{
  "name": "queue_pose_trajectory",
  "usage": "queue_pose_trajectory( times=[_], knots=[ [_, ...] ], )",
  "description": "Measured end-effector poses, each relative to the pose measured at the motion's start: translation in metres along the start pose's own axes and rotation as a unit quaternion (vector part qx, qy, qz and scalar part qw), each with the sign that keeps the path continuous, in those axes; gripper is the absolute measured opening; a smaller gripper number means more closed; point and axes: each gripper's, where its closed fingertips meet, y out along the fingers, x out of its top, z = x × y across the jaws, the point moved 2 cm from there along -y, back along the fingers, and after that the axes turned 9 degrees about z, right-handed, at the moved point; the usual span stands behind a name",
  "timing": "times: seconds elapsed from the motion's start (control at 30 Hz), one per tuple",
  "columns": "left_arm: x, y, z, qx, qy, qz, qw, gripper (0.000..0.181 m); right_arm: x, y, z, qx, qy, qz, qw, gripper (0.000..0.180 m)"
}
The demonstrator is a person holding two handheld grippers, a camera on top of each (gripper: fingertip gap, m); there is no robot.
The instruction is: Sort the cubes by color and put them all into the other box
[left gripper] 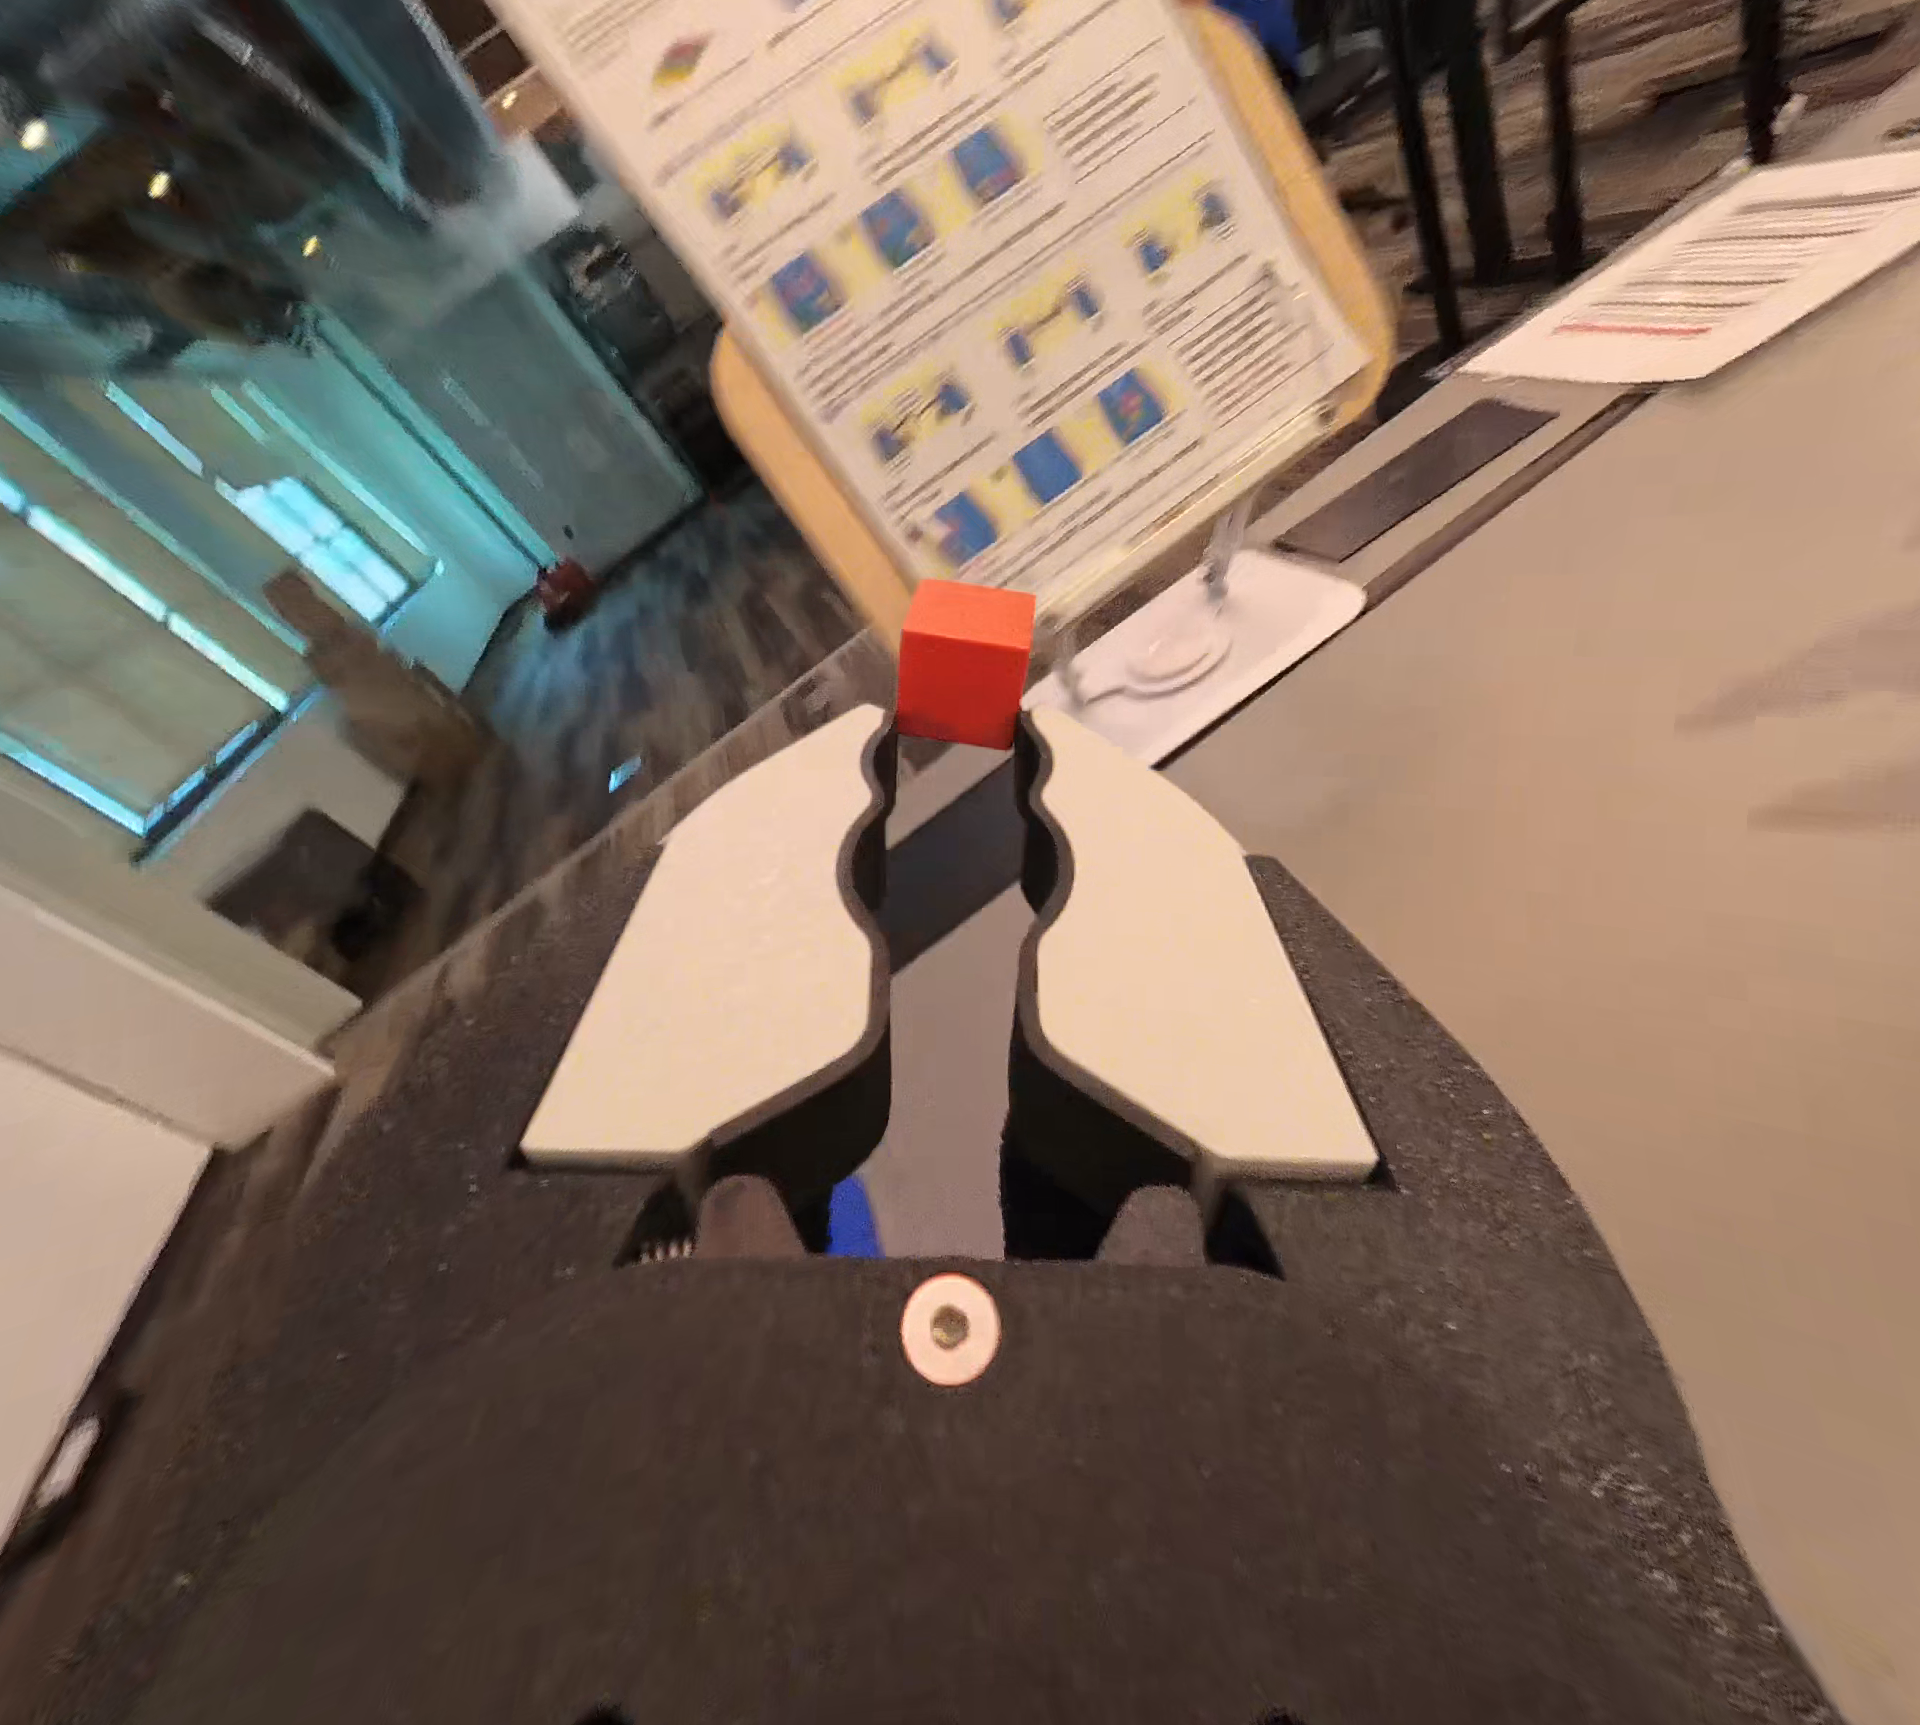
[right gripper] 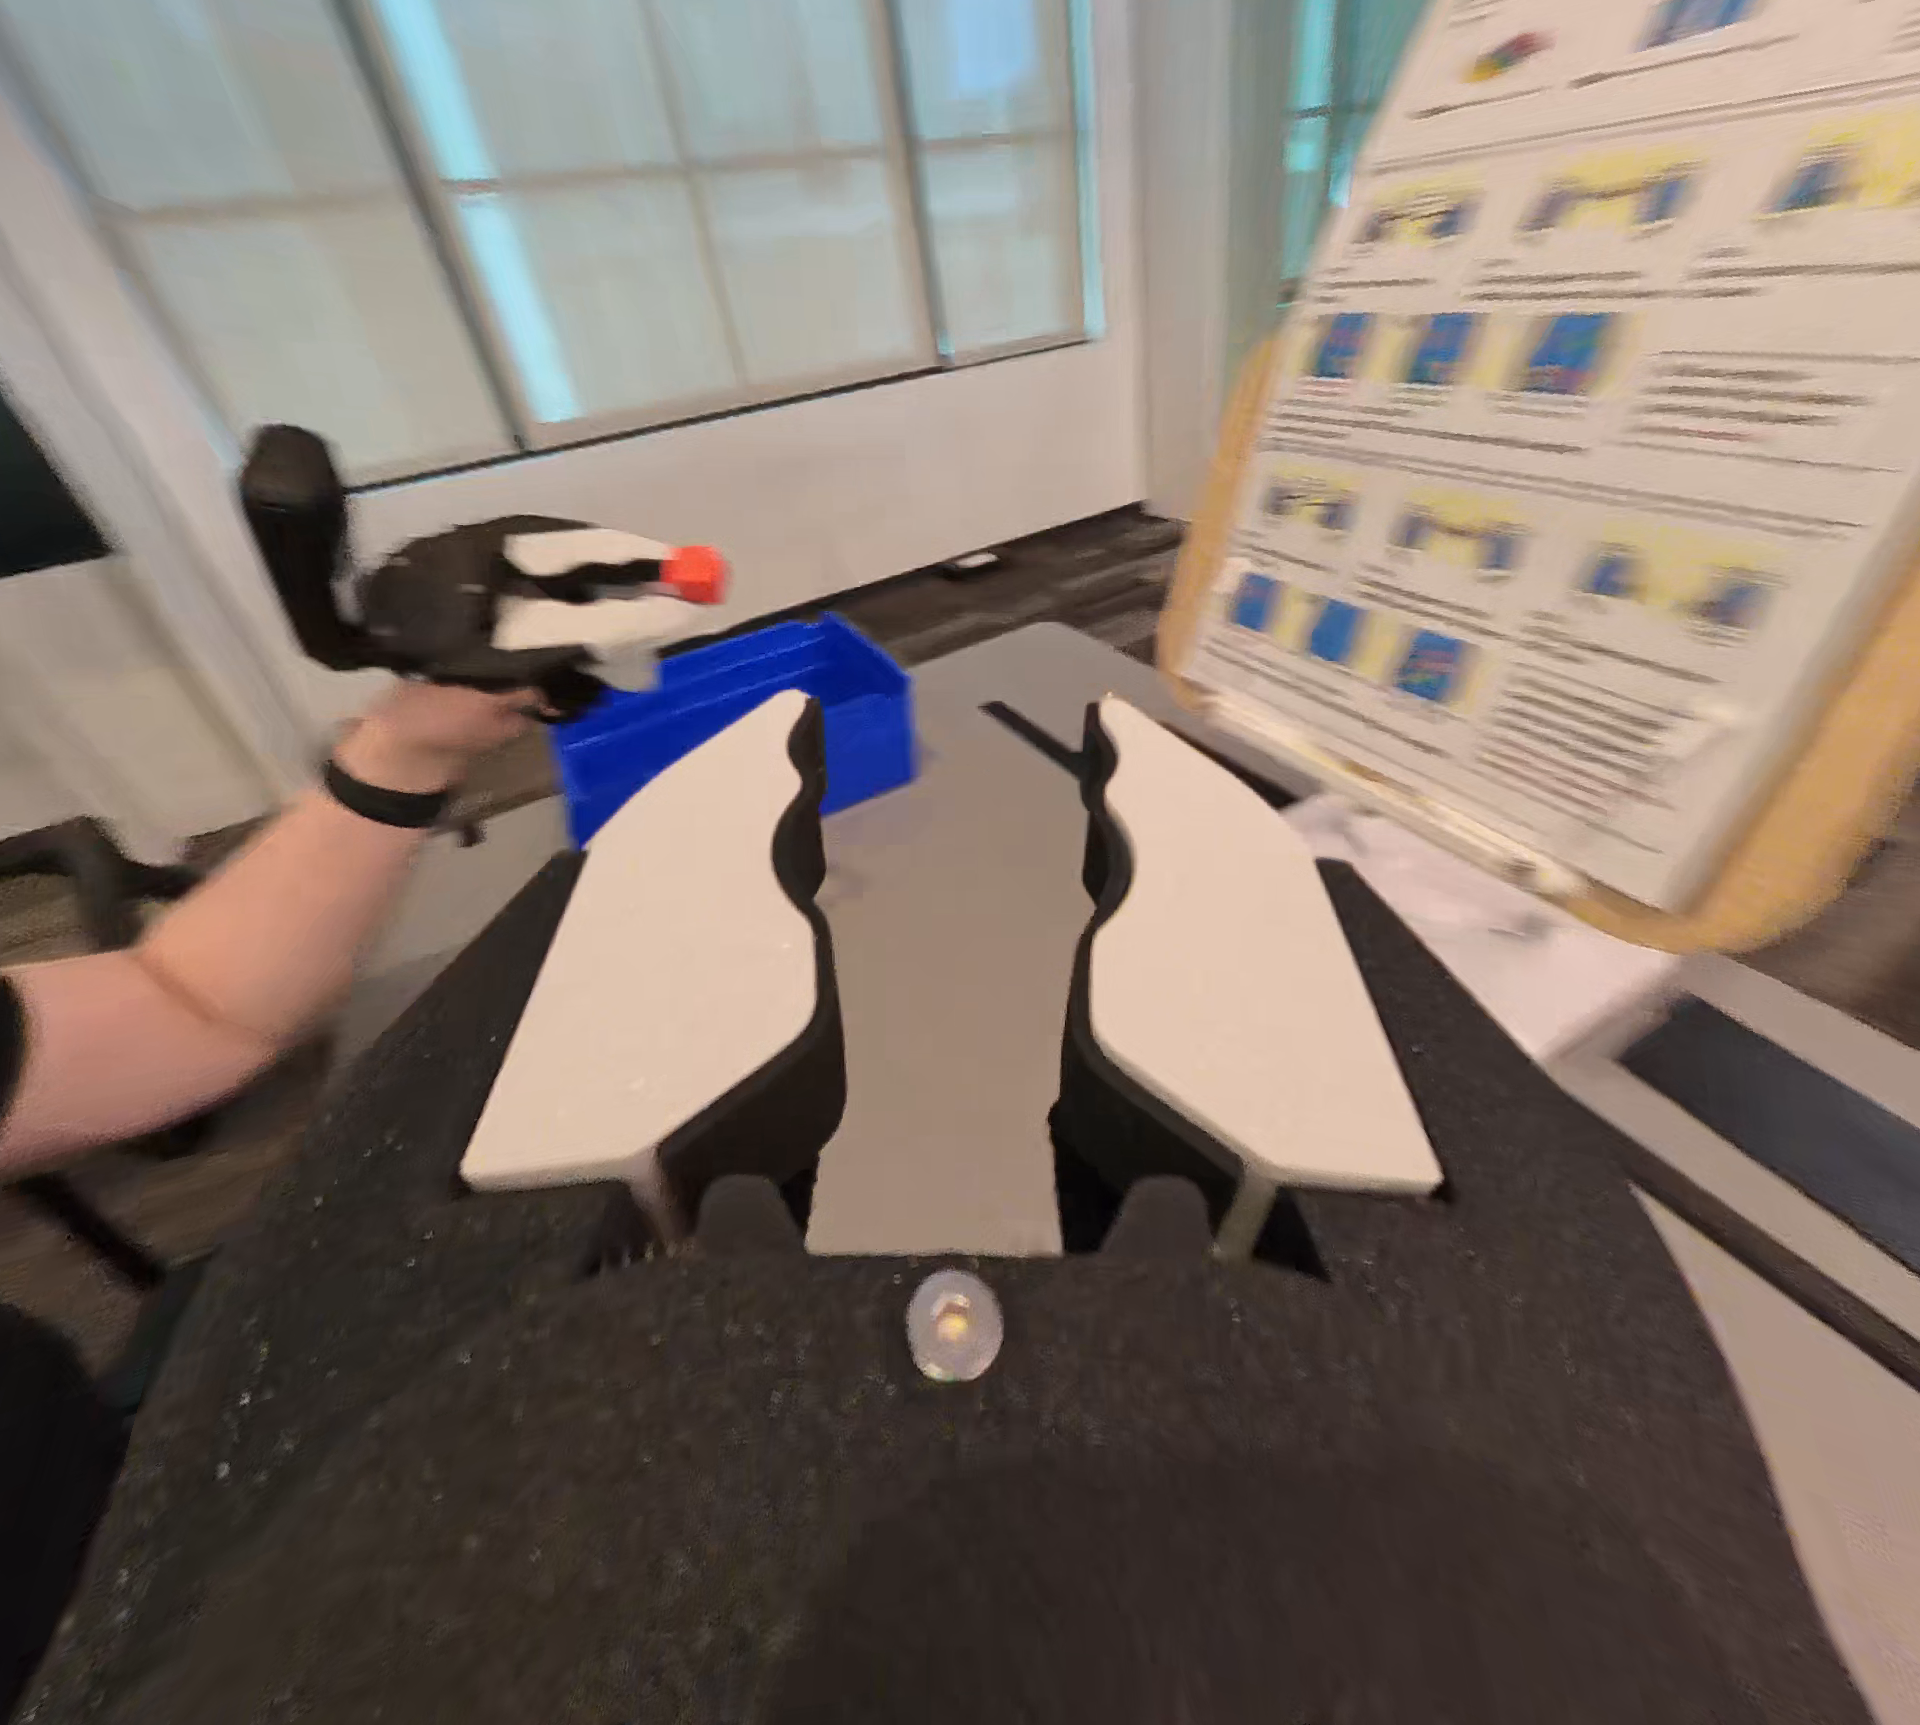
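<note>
Left wrist view: the left gripper (left gripper: 956, 730) pinches a red cube (left gripper: 964, 667) at its fingertips, raised above the table (left gripper: 1558, 844), mid-carry by my reading. Right wrist view: the right gripper (right gripper: 951, 714) hangs empty, jaws apart, while the cube is held above the blue box (right gripper: 862, 740); next, I judge, lower and release inside.

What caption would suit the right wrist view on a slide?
Open right gripper waits above the table while the left gripper carries a red cube over the blue box.

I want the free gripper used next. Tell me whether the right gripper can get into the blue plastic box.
Probably yes: the right gripper is open and empty, the blue plastic box lies just ahead on the grey table, nothing between them.
</note>
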Motion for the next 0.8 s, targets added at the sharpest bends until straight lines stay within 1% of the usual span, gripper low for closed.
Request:
queue_pose_trajectory(
  times=[0.07,0.13,0.23,0.33,0.47,0.7,0.73,0.8],
  knots=[
    [0.029,0.019,-0.036,-0.022,0.023,-0.017,0.999,0.021,-0.006,0.024,0.023,0.032,0.002,0.019,0.999,0.047],
    [0.053,0.039,-0.068,-0.041,0.036,-0.033,0.998,0.021,-0.014,0.043,0.033,0.027,-0.008,0.039,0.999,0.046],
    [0.077,0.067,-0.1,-0.043,0.055,-0.039,0.997,0.021,-0.024,0.056,0.025,-0.033,-0.021,0.061,0.997,0.048],
    [0.095,0.084,-0.124,-0.053,0.056,-0.052,0.996,0.021,-0.025,0.058,0.005,-0.091,-0.018,0.046,0.995,0.051],
    [0.101,0.093,-0.146,-0.076,0.026,-0.068,0.994,0.021,-0.033,0.062,-0.011,-0.095,0.013,0.044,0.994,0.051],
    [0.094,0.094,-0.166,-0.096,0.055,-0.066,0.992,0.021,-0.057,0.086,-0.014,-0.088,0.017,0.092,0.992,0.048],
    [0.094,0.093,-0.168,-0.101,0.059,-0.067,0.991,0.021,-0.061,0.09,-0.014,-0.088,0.012,0.104,0.991,0.045],
    [0.094,0.092,-0.17,-0.1,0.071,-0.066,0.99,0.021,-0.06,0.092,-0.01,-0.074,-0.002,0.101,0.992,0.023]
  ],
)
